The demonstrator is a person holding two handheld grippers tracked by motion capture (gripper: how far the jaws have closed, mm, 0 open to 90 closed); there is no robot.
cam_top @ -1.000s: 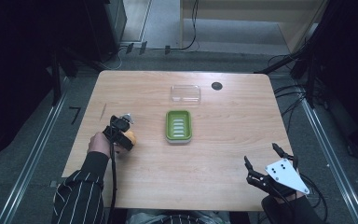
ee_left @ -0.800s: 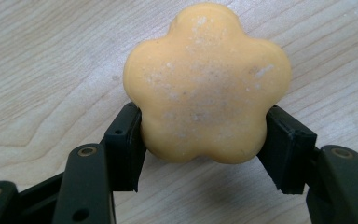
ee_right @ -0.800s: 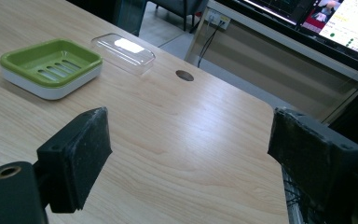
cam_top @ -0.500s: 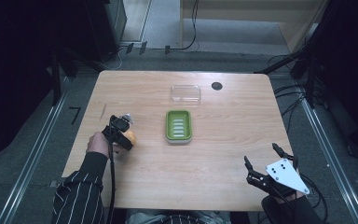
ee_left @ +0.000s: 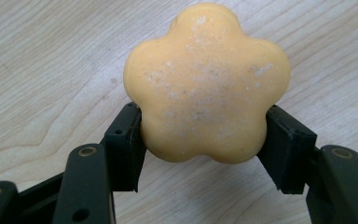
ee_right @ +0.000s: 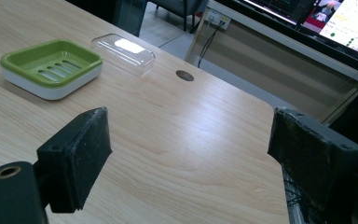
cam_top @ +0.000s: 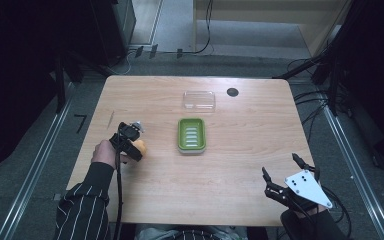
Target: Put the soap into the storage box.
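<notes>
**Flower soap in the left jaws, dish standing empty**

From the high view, the left gripper [cam_top: 130,138] is sitting over the left part of the desk [cam_top: 230,170], nearer the left edge than the middle, and its jaws are pinching an orange flower-shaped soap [cam_top: 140,146]. The green soap dish [cam_top: 192,135] is lying at the middle of the desk, well apart from the soap, and its slotted tray is holding nothing. Beyond it, toward the far edge, a clear plastic lid [cam_top: 199,100] is resting flat, with a dark round hole [cam_top: 232,92] in the desk just beside it. Down at the near right corner, the right gripper [cam_top: 289,175] is hovering with its jaws spread wide and nothing between them.

In the left gripper view, we are getting the close look: the soap [ee_left: 207,84] is filling the gap between the two black pads, which are pressing on its lower lobes from either side. The bare wood is showing all around it.

In the right gripper view, the two pads are standing far apart, gripping nothing, with bare wood between them. Farther off, toward the far left of the picture, the green dish [ee_right: 51,67] is sitting on its white base, its ribbed bottom bare. The clear lid [ee_right: 123,50] is lying just behind it, and the round hole [ee_right: 184,75] is showing to their right, near the far edge.
</notes>
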